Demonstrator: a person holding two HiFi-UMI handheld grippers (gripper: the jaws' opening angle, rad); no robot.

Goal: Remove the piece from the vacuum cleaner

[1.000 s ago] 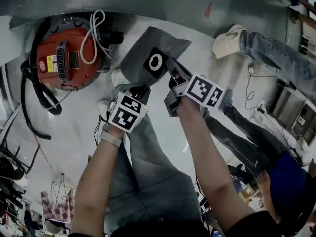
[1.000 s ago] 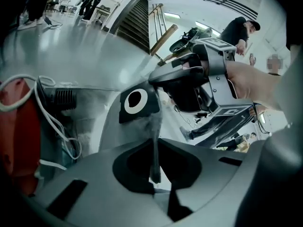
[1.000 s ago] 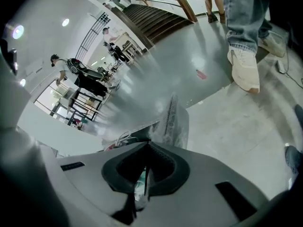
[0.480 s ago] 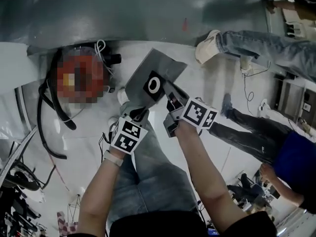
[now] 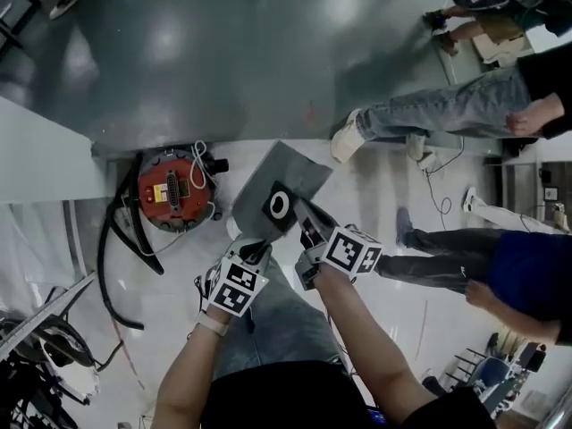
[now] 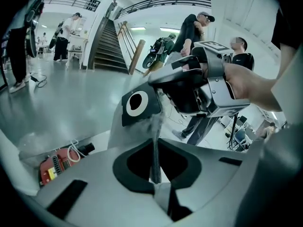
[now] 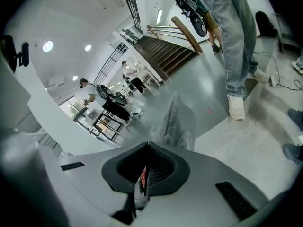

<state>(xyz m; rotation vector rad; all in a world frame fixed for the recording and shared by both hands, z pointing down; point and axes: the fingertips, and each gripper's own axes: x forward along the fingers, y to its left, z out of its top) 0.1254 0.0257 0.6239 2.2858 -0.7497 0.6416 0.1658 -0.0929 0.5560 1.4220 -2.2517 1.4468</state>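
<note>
The grey floor [image 5: 223, 52] fills the head view. The red vacuum [image 5: 170, 190] sits on it at 9 o'clock from the hands, with its black hose [image 5: 112, 257] curling away toward 7 o'clock.

The bag [image 5: 268, 172] is already out of the vacuum and well apart from it. It is held up in the air between the 2 tongs, and its black collar [image 5: 280, 206] with the white-ringed hole faces the head camera.

The left tongs [image 5: 256, 249] pinch the bag's lower edge from 7 o'clock. In the left gripper view they are closed to a sliver on a thin fold of fabric. The right tongs [image 5: 308, 228] grip the bag just beside the collar from 4 o'clock. In the right gripper view the jaws are likewise pressed together on the bag, with only a little material caught.

The removal looks done, and what remains is carrying or setting the bag down.

- **Slipping:** both holds are shallow edge pinches, so a jerk or a pull of the hands apart could slip 1 grip and let the bag swing.
- **Tearing:** the same pull could tear the fabric.
- **Spilling:** tipping the open collar downward could spill dust.
- **Snagging:** a bystander's shoe [image 5: 344, 139] stands near at 2 o'clock, so a wide swing that way could snag.
</note>
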